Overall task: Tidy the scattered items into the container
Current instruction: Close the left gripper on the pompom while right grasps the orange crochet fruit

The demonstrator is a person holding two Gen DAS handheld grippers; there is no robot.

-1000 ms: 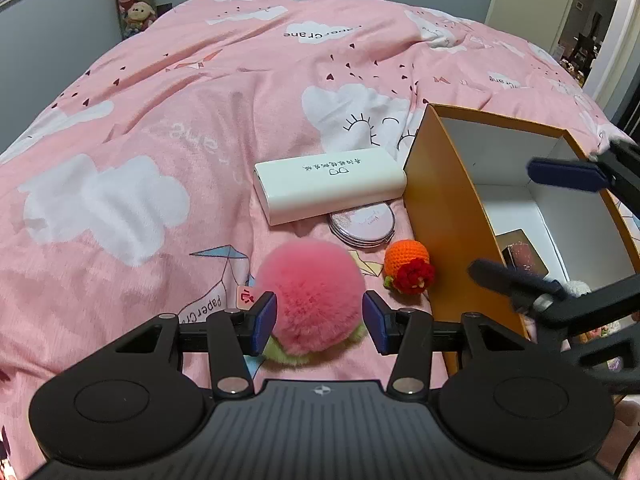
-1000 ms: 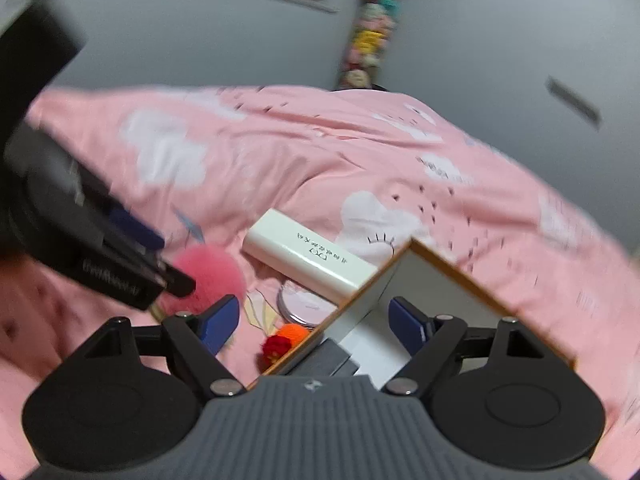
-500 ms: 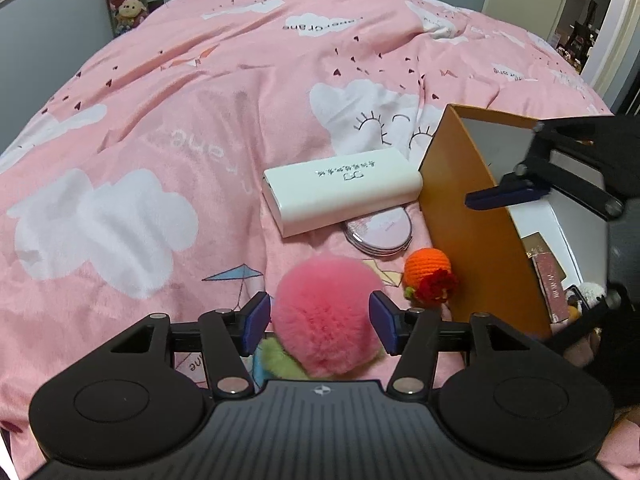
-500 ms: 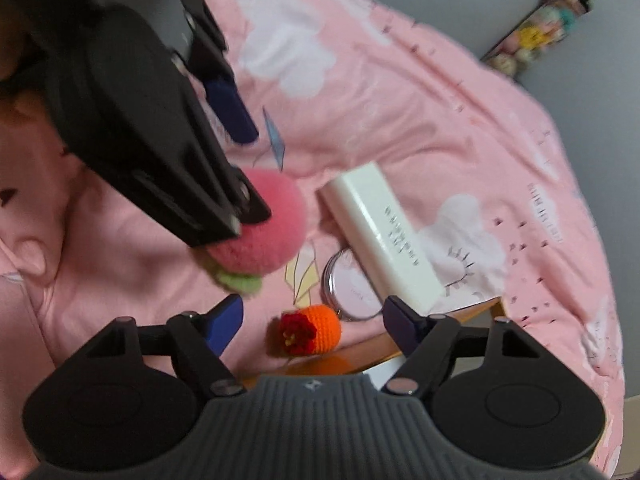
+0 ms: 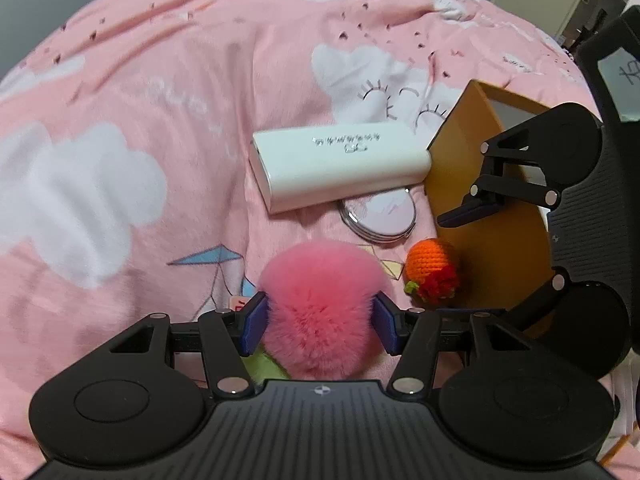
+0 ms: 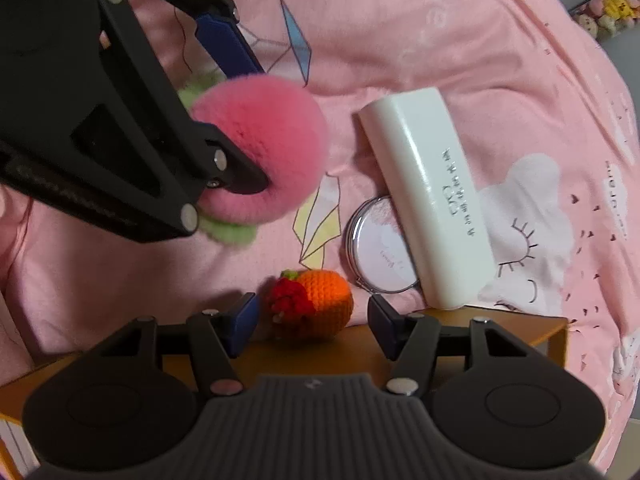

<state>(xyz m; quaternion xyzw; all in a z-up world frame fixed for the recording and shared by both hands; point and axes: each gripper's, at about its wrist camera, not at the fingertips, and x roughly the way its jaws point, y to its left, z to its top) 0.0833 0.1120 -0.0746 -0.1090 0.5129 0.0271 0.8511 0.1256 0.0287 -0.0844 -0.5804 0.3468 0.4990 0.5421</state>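
Note:
A fluffy pink pom-pom (image 5: 320,304) with a green base sits between the blue pads of my left gripper (image 5: 319,322); the pads press its fur on both sides. It also shows in the right wrist view (image 6: 260,152). My right gripper (image 6: 312,320) is open, hovering over the orange box's near wall (image 6: 500,332), with an orange crocheted fruit (image 6: 320,304) just beyond its fingertips. The fruit lies against the orange box (image 5: 472,208). A white rectangular case (image 5: 340,164) rests partly on a round compact mirror (image 5: 380,216).
Everything lies on a pink bedspread (image 5: 120,120) with cloud prints. Plush toys (image 6: 608,8) stand by the grey wall at the far side. A doorway (image 5: 560,0) is at the far right. The right gripper's body hides the box's inside.
My left gripper moved forward and its pads closed onto the pink pom-pom. My right gripper swung down over the box wall toward the orange crocheted fruit.

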